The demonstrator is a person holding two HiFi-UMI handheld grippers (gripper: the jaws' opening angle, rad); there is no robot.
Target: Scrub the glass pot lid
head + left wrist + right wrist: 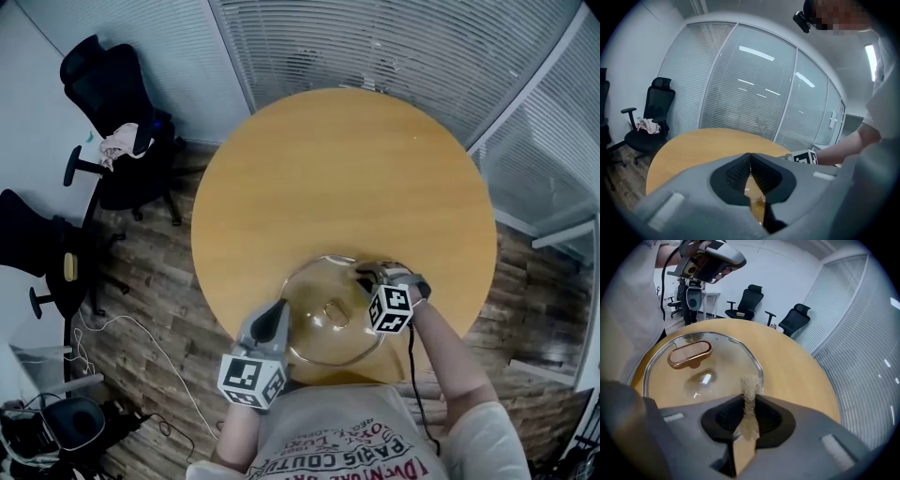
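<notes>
My right gripper [749,398] is clamped on a tan scrubber [750,386]. Its frayed tip pokes out past the jaws and sits just at the rim of the lid [708,376].

The lid lies flat on the table [347,169], near my edge. From the scrubber tip the glass spreads toward 10 o'clock in the right gripper view, so I judge the stroke should run that way. The lid's coppery handle [690,354] lies crosswise there, its long axis roughly 9 to 3.

In the head view my right gripper is at the lid's 2 o'clock and my left gripper [750,157] at its 8 o'clock. The left one's jaws are pressed together, with nothing I can make out between them.

I see no brand on the lid. My shirt [347,441] reads partly "PARIS COUTUR".
</notes>
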